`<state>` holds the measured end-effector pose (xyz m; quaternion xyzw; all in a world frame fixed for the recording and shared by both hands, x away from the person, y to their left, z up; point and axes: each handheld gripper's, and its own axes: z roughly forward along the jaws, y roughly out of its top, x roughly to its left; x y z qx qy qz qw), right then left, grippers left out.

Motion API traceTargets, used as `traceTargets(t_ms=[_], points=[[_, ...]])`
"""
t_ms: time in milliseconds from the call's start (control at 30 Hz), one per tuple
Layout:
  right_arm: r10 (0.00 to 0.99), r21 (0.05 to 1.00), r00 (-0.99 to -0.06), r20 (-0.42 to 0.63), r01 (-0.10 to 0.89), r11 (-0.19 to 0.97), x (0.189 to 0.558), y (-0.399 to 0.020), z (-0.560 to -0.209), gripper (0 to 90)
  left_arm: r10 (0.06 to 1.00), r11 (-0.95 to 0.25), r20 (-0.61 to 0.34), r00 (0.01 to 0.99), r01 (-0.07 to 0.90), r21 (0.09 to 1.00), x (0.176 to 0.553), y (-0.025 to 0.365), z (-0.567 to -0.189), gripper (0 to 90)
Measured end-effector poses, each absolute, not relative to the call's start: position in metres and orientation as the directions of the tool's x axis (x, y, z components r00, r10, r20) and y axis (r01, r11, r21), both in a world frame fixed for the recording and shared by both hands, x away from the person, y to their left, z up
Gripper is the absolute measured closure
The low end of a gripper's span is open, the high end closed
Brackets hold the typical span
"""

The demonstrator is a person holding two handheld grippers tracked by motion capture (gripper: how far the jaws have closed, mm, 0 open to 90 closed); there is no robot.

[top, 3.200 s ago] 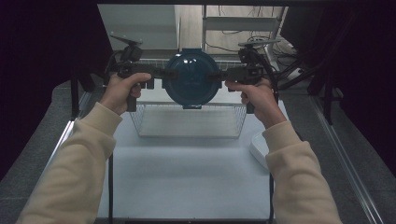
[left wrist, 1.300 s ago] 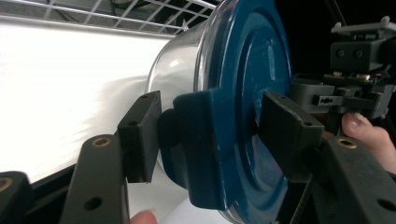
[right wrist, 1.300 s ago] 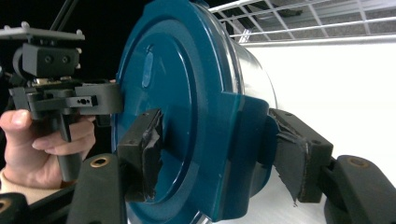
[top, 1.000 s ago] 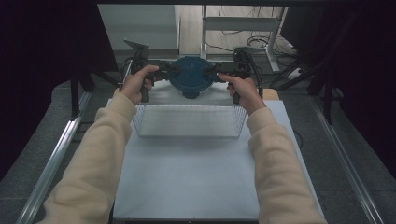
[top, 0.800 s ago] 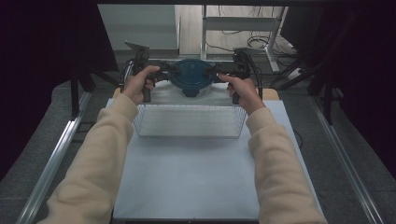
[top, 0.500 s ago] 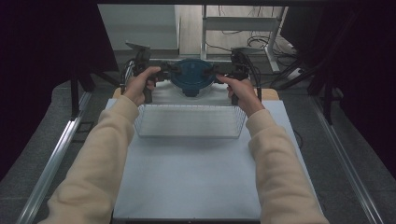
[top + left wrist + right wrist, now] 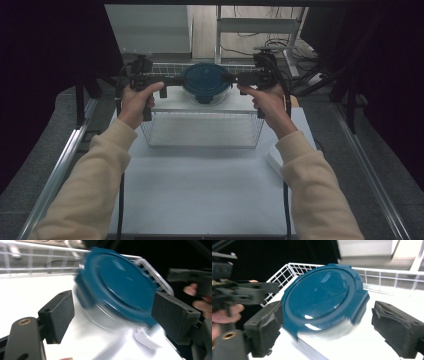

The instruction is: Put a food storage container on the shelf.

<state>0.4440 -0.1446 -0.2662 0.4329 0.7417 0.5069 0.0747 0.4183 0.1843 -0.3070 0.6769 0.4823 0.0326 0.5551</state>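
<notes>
A round clear container with a dark blue lid (image 7: 205, 82) (image 7: 120, 287) (image 7: 322, 297) stands on a white shelf (image 7: 172, 102) at the far side of the table. A white wire rail (image 7: 387, 275) runs behind it. My left gripper (image 7: 172, 81) (image 7: 115, 315) is just left of it and my right gripper (image 7: 235, 78) (image 7: 329, 325) just right. Both point inward at the container. Both sets of jaws have just been opening and stand wide, with the pads (image 7: 60, 315) (image 7: 397, 327) clear of the container's sides.
A wire basket (image 7: 200, 131) sits below and in front of the shelf. The pale table mat (image 7: 200, 195) stretches toward me. A white block (image 7: 275, 156) lies at the mat's right edge. Metal rails (image 7: 55, 170) flank the table, and dark curtains hang on both sides.
The container was carried away from me and set on the shelf. Both grippers then let go, opened and drew outward and slightly up, away from its sides.
</notes>
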Motion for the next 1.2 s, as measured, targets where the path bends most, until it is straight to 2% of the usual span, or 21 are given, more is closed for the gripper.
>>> traceTargets(t_ms=[100, 133, 167, 267, 633, 833, 1200], points=[[0.716, 0.829, -0.647, 0.261, 0.530, 0.177, 0.417, -0.155, -0.272, 14.4, 0.708, 0.009, -0.401, 0.581, 0.561, 0.828, 0.380, 0.183, -0.311, 19.6], [0.716, 0.833, -0.654, 0.244, 0.519, 0.190, 0.410, -0.157, -0.275, 14.9, 0.708, 0.009, -0.401, 0.581, 0.561, 0.828, 0.380, 0.183, -0.311, 19.7], [0.717, 0.836, -0.658, 0.230, 0.511, 0.201, 0.403, -0.159, -0.277, 15.1, 0.709, -0.017, -0.376, 0.597, 0.547, 0.837, 0.362, 0.181, -0.318, 20.0], [0.713, 0.847, -0.673, 0.197, 0.483, 0.221, 0.388, -0.163, -0.285, 15.7, 0.709, -0.012, -0.374, 0.597, 0.541, 0.841, 0.347, 0.180, -0.328, 20.2], [0.682, 0.863, -0.714, 0.158, 0.435, 0.256, 0.313, -0.192, -0.352, 16.1, 0.730, -0.101, -0.306, 0.610, 0.540, 0.836, 0.286, 0.170, -0.393, 21.7], [0.696, 0.852, -0.692, 0.191, 0.469, 0.232, 0.300, -0.203, -0.380, 17.0, 0.746, -0.153, -0.273, 0.607, 0.556, 0.817, 0.269, 0.165, -0.419, 22.0], [0.728, 0.787, -0.664, 0.170, 0.536, 0.306, 0.280, -0.222, -0.433, 19.0, 0.773, -0.229, -0.224, 0.593, 0.591, 0.774, 0.256, 0.166, -0.455, 22.5]])
